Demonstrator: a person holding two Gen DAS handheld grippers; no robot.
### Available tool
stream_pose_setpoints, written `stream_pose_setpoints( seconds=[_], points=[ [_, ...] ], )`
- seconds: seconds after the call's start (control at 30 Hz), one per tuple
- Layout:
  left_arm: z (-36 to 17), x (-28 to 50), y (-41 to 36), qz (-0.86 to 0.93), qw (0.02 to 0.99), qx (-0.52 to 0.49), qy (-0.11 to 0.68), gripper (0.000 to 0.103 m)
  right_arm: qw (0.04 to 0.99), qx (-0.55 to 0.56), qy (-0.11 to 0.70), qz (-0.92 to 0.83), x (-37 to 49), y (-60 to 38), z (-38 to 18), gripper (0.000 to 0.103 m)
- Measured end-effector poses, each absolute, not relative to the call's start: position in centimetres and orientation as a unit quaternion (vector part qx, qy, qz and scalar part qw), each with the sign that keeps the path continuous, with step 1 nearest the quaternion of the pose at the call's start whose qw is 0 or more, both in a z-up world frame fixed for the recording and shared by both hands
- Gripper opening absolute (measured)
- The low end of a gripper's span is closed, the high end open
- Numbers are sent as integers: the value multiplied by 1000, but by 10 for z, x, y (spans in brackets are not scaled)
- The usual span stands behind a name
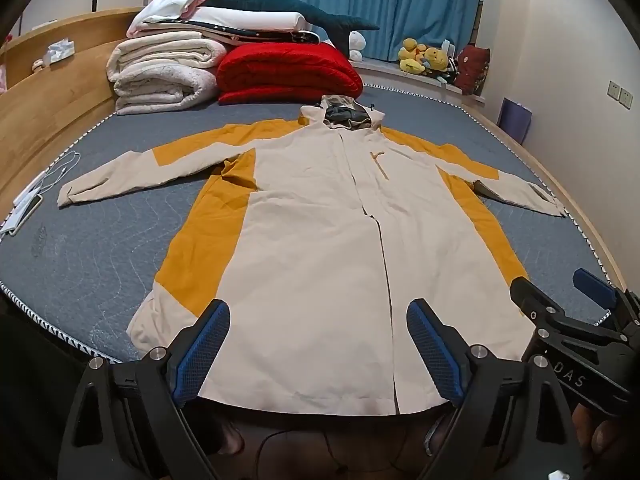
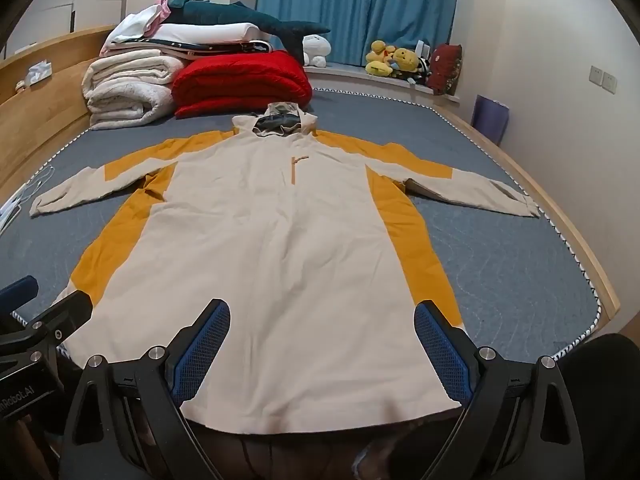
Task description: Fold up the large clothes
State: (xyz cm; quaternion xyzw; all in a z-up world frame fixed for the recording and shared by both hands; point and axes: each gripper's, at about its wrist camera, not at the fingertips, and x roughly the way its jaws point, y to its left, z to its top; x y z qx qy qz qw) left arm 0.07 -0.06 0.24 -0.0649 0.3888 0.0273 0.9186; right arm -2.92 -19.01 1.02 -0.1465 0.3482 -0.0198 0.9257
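Both cams sit low at the foot of the grey quilted bed [image 1: 100, 248], looking along it toward the blue curtain [image 1: 384, 4]. The left wrist view peers out between its own black tongs with blue padded tips [image 1: 318, 320], close over the hem of the cream and mustard hooded jacket [image 1: 320, 240]. The right one does the same between its tongs [image 2: 322, 320], slightly further right. They share nearly the whole bed, and each catches the other tongs at its edge
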Motion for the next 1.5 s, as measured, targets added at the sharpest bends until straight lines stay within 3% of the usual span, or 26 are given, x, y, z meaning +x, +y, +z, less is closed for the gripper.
stream_pose_setpoints(
  seconds=[1.3,1.4,1.5],
  points=[
    [3,0,-2,27,920,-64,387,88,926,-142,350,-17,-30,-190,9,93],
    [13,6,-12,20,920,-63,387,83,926,-142,350,-16,-30,-190,9,93],
    [10,13,-14,12,920,-57,388,71,926,-141,349,-16,-30,-190,9,93]
  ],
)
